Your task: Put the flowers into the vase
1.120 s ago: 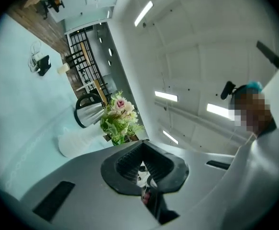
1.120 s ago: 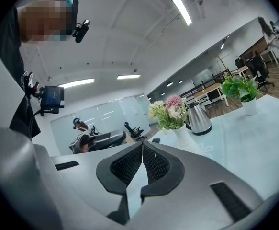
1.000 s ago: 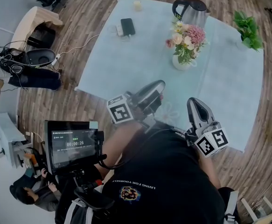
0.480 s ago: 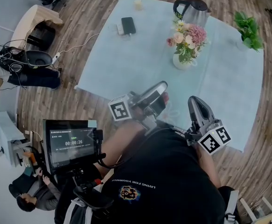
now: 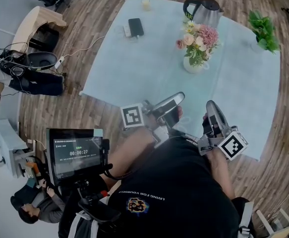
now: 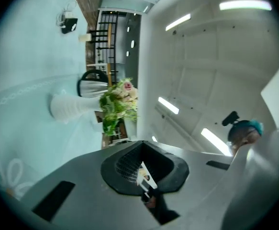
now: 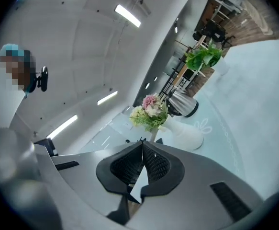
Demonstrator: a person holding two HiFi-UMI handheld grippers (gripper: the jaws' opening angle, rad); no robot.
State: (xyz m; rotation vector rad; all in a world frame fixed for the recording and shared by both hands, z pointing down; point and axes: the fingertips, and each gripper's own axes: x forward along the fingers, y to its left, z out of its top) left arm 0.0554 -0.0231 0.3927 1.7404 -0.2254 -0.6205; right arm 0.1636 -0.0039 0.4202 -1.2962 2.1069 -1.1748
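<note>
The pale blue worktop [image 5: 134,73] is spreading across the wooden floor and carrying everything. Toward its far side the steel kettle [image 5: 203,11] is standing just behind the white vase [image 5: 193,66], with a potted plant [image 5: 263,31] sitting well apart at the far right corner. The flowers [image 5: 199,38] are already standing upright in the vase, their heads fanning above its neck, so the placing step is looking finished, judging by how things are lying; no loose stem is showing anywhere on the worktop.

The left claw [image 5: 179,98] is hovering over the near edge, close to the person's body, its jaws pressing together on nothing; the right claw [image 5: 211,105] is hanging beside it, likewise closed and empty; in each gripper view the pads are meeting with nothing between them.

The vase is sitting well ahead of both claws, roughly between the lines they are pointing along, and touching neither. The next move is probably calling for nothing more than keeping clear of the bouquet; if an adjustment is wanted, a claw would be needing to open before reaching forward.
</note>
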